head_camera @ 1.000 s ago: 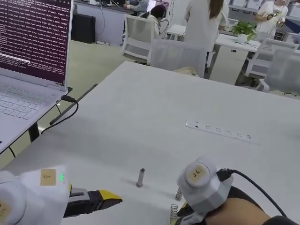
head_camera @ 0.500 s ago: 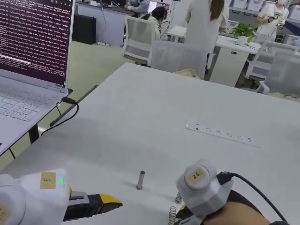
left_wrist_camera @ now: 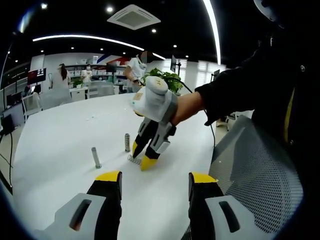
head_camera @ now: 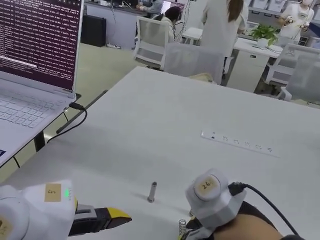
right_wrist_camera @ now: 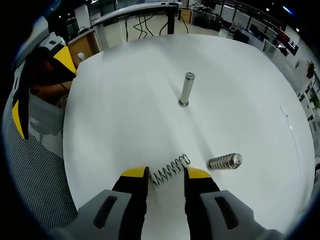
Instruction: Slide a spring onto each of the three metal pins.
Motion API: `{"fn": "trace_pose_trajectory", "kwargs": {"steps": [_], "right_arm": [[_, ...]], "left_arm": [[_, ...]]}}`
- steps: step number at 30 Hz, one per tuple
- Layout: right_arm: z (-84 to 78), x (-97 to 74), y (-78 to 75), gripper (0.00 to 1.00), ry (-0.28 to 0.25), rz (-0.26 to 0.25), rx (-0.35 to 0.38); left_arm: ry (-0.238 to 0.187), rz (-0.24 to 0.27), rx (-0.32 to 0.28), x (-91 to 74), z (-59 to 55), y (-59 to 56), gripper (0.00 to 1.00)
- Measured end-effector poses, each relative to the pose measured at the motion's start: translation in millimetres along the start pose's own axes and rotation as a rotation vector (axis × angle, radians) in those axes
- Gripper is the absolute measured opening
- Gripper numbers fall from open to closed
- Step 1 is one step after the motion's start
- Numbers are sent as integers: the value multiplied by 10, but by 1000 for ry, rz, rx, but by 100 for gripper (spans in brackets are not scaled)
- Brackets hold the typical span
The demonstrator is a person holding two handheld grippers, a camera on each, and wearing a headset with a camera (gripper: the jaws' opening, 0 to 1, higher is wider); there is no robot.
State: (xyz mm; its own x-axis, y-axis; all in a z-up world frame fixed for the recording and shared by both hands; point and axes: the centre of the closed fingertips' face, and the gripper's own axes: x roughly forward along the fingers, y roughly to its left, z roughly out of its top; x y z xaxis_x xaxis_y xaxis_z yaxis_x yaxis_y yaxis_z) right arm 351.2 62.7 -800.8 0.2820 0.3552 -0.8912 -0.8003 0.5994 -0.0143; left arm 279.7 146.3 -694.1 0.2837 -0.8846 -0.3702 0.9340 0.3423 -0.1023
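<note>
A loose spring (right_wrist_camera: 170, 170) lies flat on the white table (head_camera: 165, 120), with one end between the jaws of my right gripper (right_wrist_camera: 166, 175). Those jaws stand open on either side of it, tips down at the tabletop. To its right a short pin wearing a spring (right_wrist_camera: 225, 161) stands, and a bare metal pin (right_wrist_camera: 186, 89) stands farther off. In the head view the bare pin (head_camera: 152, 192) is left of the right gripper's body and the loose spring (head_camera: 182, 227) sits under it. My left gripper (left_wrist_camera: 155, 177) hovers open and empty, facing the right gripper (left_wrist_camera: 141, 156).
An open laptop (head_camera: 30, 55) sits at the left with a black cable (head_camera: 75, 122) trailing along the table edge. A white power strip (head_camera: 237, 142) lies across the far middle. Office chairs (head_camera: 190, 60) and people stand beyond the table.
My right gripper has shifted slightly left and nearer, settling over the loose spring and covering the sprung pin in the head view. The left gripper has stayed put.
</note>
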Motion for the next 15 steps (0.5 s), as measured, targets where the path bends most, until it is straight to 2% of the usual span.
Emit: {"fn": "trace_pose_trajectory", "kwargs": {"steps": [2, 7, 9, 15], "right_arm": [[11, 4, 12, 23, -2, 4, -34], [-1, -2, 24, 17, 8, 8, -64], [-21, -9, -31, 13, 20, -22, -93], [-29, -40, -85, 16, 11, -31, -53]], "left_arm": [[1, 0, -1, -4, -7, 0, 48], [0, 2, -4, -8, -7, 6, 48], [-3, 1, -4, -7, 0, 6, 48], [-1, -1, -4, -4, -3, 0, 47]]}}
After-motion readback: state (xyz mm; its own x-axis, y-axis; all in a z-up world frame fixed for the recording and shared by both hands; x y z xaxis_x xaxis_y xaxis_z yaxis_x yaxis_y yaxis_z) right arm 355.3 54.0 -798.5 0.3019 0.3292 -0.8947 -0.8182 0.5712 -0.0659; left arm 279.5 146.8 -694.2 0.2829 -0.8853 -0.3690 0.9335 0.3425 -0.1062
